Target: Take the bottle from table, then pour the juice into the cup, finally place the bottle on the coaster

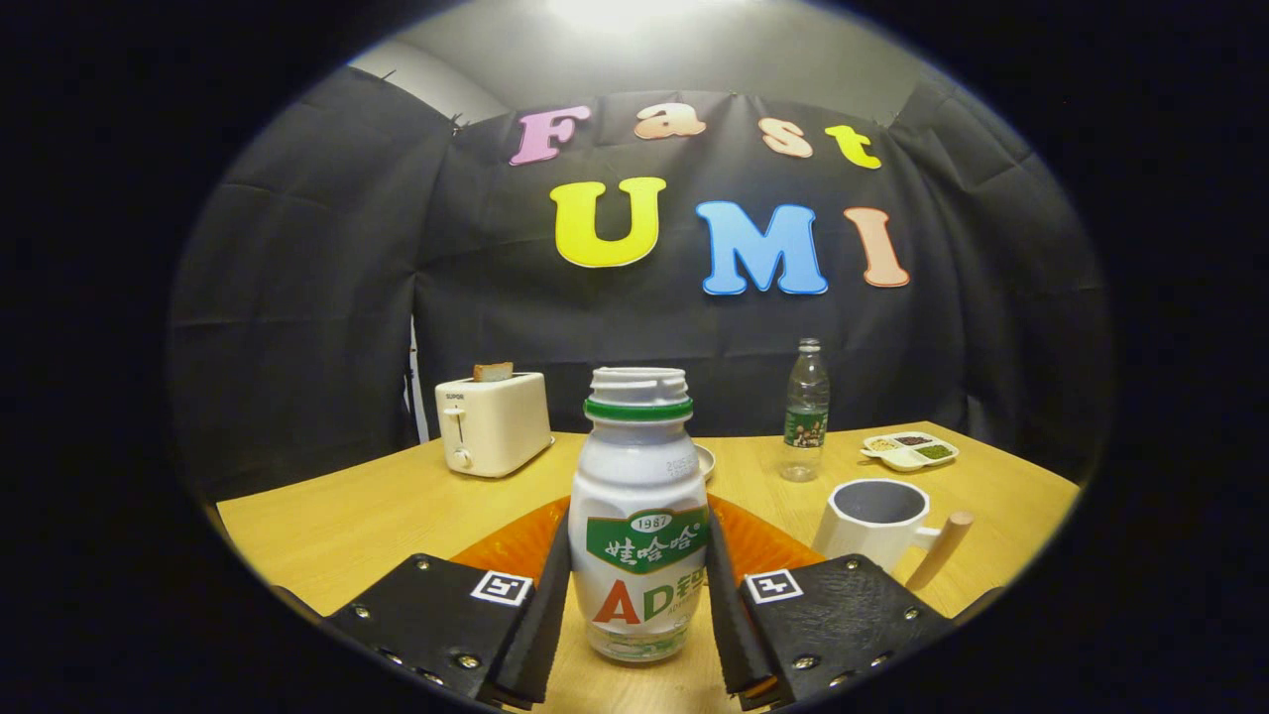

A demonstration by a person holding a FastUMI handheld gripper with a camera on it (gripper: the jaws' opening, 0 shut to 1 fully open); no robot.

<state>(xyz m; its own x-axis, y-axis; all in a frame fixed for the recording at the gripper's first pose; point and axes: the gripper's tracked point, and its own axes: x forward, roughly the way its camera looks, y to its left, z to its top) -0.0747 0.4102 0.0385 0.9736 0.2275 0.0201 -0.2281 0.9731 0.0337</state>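
Observation:
A white juice bottle (pixel 639 516) with a green neck ring and a green and orange label stands upright between my fingers, its mouth uncapped. My gripper (pixel 637 534) is shut on it, one finger (pixel 543 605) pressing each side of the label. An orange ribbed coaster (pixel 506 550) lies on the wooden table (pixel 337 526) just behind the bottle, partly hidden by it. The white cup (pixel 872 521), dark inside and with a wooden handle, stands beyond my right finger. I cannot tell whether the bottle's base rests on the table.
A cream toaster (pixel 493 421) with a slice of bread in it stands at the back left. A clear water bottle (pixel 806 412) and a white divided dish (pixel 910 449) sit at the back right. A small plate's rim (pixel 706 462) peeks out behind the juice bottle.

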